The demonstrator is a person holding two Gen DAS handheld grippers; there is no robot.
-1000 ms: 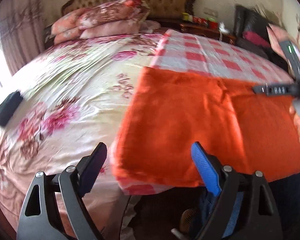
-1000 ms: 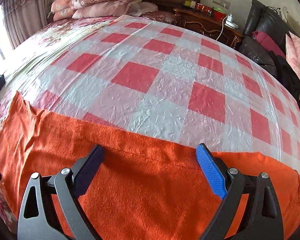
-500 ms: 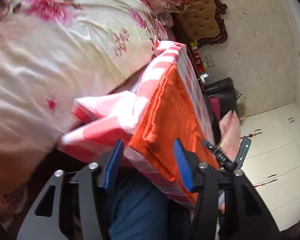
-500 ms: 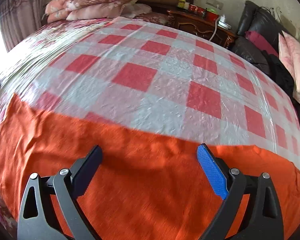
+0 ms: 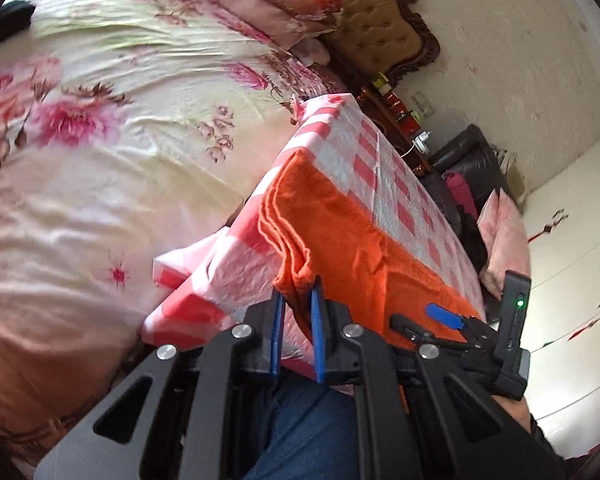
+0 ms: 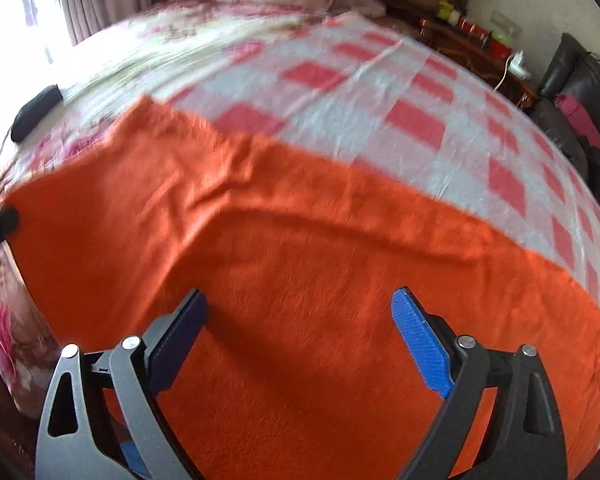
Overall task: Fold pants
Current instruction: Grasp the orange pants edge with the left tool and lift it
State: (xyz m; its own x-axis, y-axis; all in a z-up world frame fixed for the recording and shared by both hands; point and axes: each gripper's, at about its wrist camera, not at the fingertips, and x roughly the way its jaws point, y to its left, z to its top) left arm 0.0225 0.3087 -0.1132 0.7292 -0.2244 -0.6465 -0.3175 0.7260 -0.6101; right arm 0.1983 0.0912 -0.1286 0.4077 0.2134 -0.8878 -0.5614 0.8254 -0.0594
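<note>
Now the soft orange pants point(image 5: 340, 236) lie flat on a red-and-white checked plastic sheet point(image 5: 364, 160) spread over a bed with a pink flowered cover point(image 5: 100, 128). The left gripper point(image 5: 298, 300) pinches the near corner of the pants between its blue pads, which sit close together. The right gripper point(image 6: 300, 320) hangs over the middle of the pants with its two fingers spread wide, holding nothing. A small black thing point(image 6: 36, 112) lies on the bed cover, well apart from the pants.

The folded orange fleece pants point(image 6: 300, 280) lie along the near edge of the red-and-white checked plastic sheet point(image 6: 380, 100), which covers the floral bed's point(image 5: 100, 140) right side.
</note>
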